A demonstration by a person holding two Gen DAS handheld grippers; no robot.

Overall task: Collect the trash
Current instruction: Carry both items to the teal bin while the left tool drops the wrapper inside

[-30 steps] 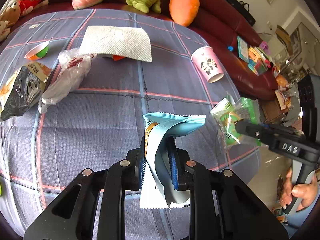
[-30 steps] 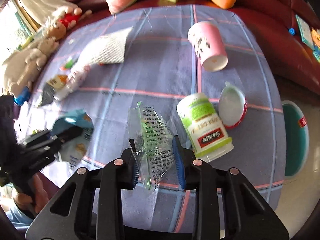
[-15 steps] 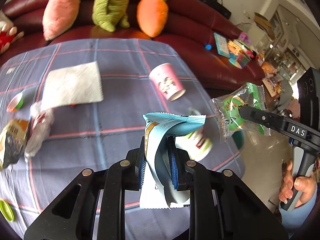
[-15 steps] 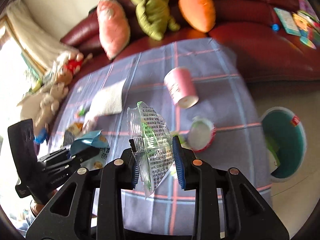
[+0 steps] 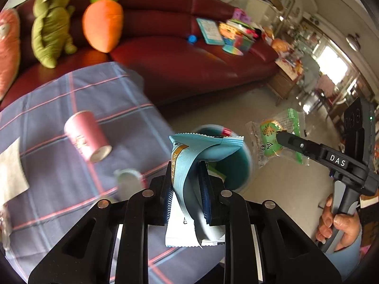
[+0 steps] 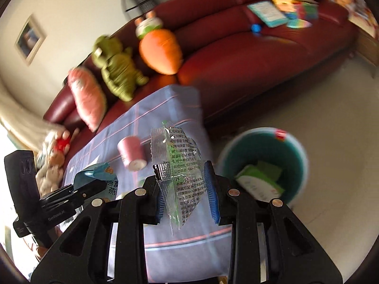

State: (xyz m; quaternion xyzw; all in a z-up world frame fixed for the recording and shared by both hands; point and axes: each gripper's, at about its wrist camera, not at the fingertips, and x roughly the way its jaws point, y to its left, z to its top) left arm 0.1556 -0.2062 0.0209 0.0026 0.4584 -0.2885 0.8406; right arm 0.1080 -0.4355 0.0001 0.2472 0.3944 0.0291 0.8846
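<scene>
Left tongs [image 5: 187, 189] clamp a blue snack wrapper [image 5: 196, 165]; right tongs [image 6: 187, 187] clamp a clear printed wrapper [image 6: 180, 165]. Both hang near the teal bin [image 6: 296, 151], undropped. A pink paper cup [image 5: 86, 138] and napkin [image 5: 9, 170] remain on the tabletop [image 5: 59, 108].

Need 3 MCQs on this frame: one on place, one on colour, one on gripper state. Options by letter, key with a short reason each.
1. Where is the teal bin?
A. on the sofa
B. on the floor beside the table
C. on the table

2. What colour is the paper cup lying on the table?
A. pink
B. yellow
C. black

3. What is the left gripper doing?
A. open, empty
B. shut on the paper cup
C. shut on the blue wrapper

Key: 1 B, it stands on the floor off the table's corner; 2 A, its wall is pink; 3 C, the wrapper is pinched between both pads.
</scene>
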